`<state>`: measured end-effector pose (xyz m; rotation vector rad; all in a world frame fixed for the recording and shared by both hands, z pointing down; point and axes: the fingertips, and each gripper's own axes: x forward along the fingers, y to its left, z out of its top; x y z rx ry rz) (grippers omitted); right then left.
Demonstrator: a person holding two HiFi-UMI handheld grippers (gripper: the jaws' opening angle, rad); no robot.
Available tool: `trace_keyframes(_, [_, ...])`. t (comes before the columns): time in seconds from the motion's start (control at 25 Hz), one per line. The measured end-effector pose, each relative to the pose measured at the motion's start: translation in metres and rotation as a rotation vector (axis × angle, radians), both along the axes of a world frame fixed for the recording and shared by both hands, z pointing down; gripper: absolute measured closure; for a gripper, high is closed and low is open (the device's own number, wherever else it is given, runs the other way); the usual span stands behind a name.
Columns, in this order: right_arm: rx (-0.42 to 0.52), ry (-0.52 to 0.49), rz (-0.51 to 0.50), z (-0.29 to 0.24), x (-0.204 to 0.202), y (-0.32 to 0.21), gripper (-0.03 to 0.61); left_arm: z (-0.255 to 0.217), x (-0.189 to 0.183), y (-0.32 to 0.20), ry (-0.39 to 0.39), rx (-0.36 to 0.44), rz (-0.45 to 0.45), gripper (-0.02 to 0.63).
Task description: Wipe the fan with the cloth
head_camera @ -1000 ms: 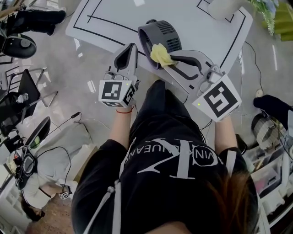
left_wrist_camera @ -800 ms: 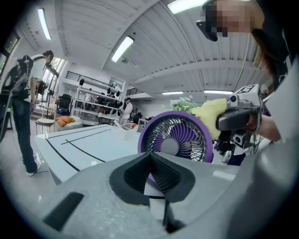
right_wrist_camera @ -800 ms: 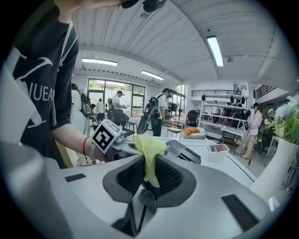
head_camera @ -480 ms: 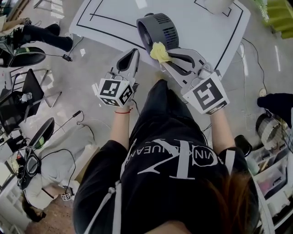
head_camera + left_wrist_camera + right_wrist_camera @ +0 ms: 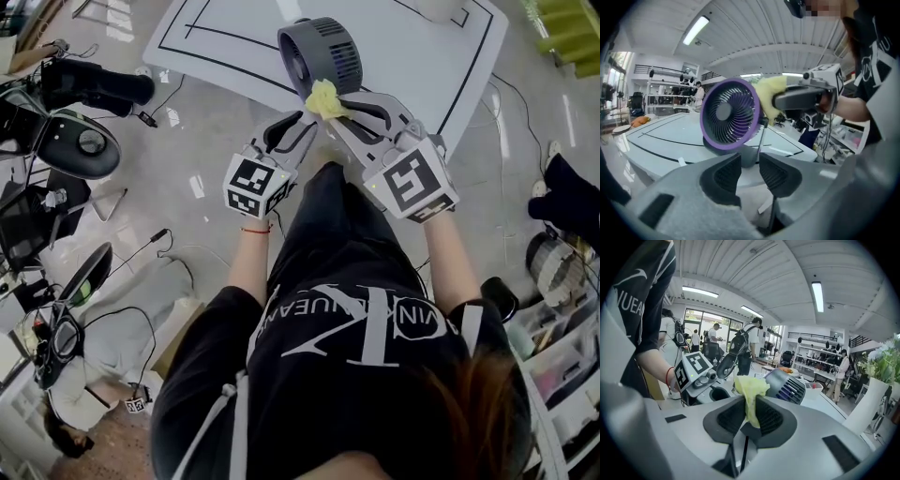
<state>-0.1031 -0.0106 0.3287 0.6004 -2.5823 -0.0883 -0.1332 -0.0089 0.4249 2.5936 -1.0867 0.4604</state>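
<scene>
A small grey fan (image 5: 319, 56) with a purple front ring (image 5: 730, 115) stands near the front edge of the white table (image 5: 422, 56). My right gripper (image 5: 330, 105) is shut on a yellow cloth (image 5: 324, 98), which it holds against the fan's near side. From the right gripper view the cloth (image 5: 749, 390) is pinched between the pads, with the fan's back (image 5: 785, 385) just behind. My left gripper (image 5: 302, 124) sits just left of the cloth, below the fan. Its jaws have just been opening, and they stand slightly apart with nothing between them (image 5: 750, 171).
Black outlines are marked on the table top (image 5: 216, 42). A white vase with flowers (image 5: 876, 399) stands at the table's far right. Dark chairs and gear (image 5: 56, 141) and cables lie on the floor to the left. People stand in the background.
My left gripper has moved up and right toward the fan and the cloth, and its jaws have parted. The right gripper has kept the cloth at the fan and barely shifted.
</scene>
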Motion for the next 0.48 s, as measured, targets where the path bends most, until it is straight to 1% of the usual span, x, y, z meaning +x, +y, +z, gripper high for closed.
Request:
trace_keyframes(0.08, [0.004, 0.004, -0.003, 0.0, 0.0, 0.0, 0.517, 0.007, 0.014, 0.005, -0.037, 0.018, 0.033, 0.486])
trace_keyframes(0.16, [0.003, -0.005, 0.003, 0.0, 0.0, 0.0, 0.515, 0.012, 0.023, 0.004, -0.05, 0.026, 0.023, 0.489])
trace_keyframes(0.32, [-0.022, -0.048, 0.04, -0.003, 0.009, -0.002, 0.516, 0.021, 0.037, -0.002, -0.104, 0.037, 0.01, 0.451])
trace_keyframes(0.4, [-0.039, -0.067, 0.072, -0.004, 0.017, -0.005, 0.516, 0.022, 0.042, -0.003, -0.127, 0.047, 0.012, 0.449])
trace_keyframes(0.48, [-0.047, -0.069, 0.094, -0.002, 0.025, -0.006, 0.515, 0.023, 0.046, -0.002, -0.129, 0.047, 0.013, 0.459])
